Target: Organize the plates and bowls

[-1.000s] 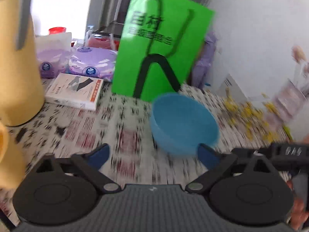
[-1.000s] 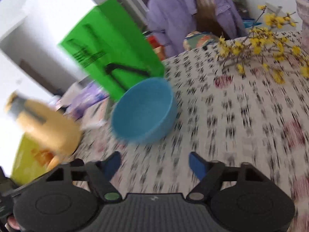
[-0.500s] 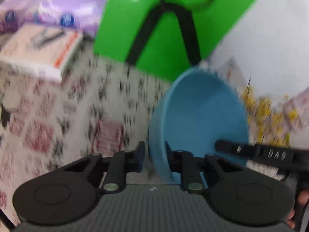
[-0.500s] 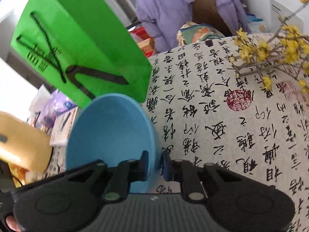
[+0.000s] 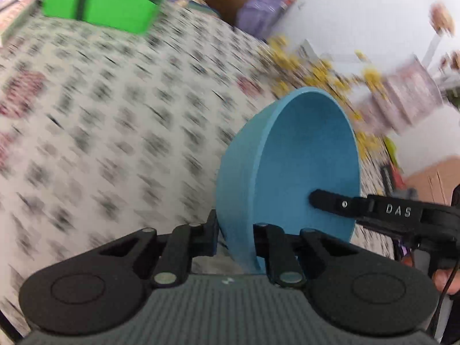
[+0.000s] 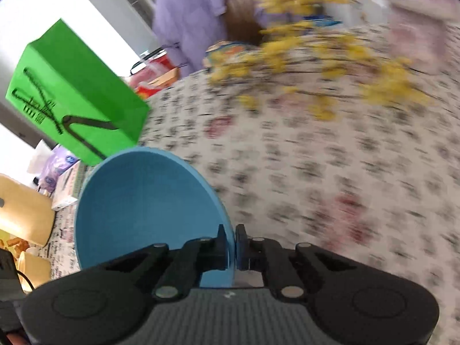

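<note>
Both claws are pinching the bowl [image 5: 304, 155] by its rim: our left claw [image 5: 235, 235] is gripping one side, our right claw [image 6: 231, 244] the opposite side, pads pressing on the wall. We are holding the blue bowl tilted over the patterned tablecloth [image 6: 330, 187], between a green bag [image 6: 72, 100] and yellow flowers [image 6: 316, 66].

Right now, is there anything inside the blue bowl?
The blue bowl looks empty: only plain blue inside. One finger of each gripper, left gripper and right gripper, reaches over its rim. The bit of the inside behind those fingers is hidden.
</note>
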Tool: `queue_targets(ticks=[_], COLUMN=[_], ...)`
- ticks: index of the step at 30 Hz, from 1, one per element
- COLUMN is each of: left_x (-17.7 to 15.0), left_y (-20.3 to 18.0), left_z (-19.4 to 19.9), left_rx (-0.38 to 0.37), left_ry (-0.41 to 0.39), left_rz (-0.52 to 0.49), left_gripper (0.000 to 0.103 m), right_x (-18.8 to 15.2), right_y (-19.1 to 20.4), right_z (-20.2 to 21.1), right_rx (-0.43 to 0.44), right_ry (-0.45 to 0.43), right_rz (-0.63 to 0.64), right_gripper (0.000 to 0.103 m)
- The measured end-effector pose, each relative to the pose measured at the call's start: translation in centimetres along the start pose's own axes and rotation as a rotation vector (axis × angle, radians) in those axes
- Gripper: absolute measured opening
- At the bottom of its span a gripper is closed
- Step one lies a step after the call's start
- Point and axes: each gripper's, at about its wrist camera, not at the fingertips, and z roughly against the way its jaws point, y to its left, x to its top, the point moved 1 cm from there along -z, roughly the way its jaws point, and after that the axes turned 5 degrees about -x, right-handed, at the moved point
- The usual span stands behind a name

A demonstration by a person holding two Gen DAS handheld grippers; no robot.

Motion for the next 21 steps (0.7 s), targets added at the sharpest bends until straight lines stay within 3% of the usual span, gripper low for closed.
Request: queue_targets(ticks=[4,10,21], left_x=[-3.1,-6.4,-12.1], left_y=[-3.5,-7.2,-12.4], left_z=[-1.8,-1.9,5.2], left_rx=[-0.037,-0.021,0.028], left_ry=[0.052,0.076,0.016], left_rz=[-0.027,-0.064,-0.152], left_gripper=[0.014,0.014,0.015], right_x=[-1.9,-4.0,-8.5], right_y=[-4.3,-7.9,-9.0], right_z=[2.7,5.4,13.5], right_rx=[-0.038,-0.034,0.065], right_ry=[0.0,0.007,0.001], right_rz=[-0.016,-0.028,0.022], right_gripper=[0.005,0.005,0.005])
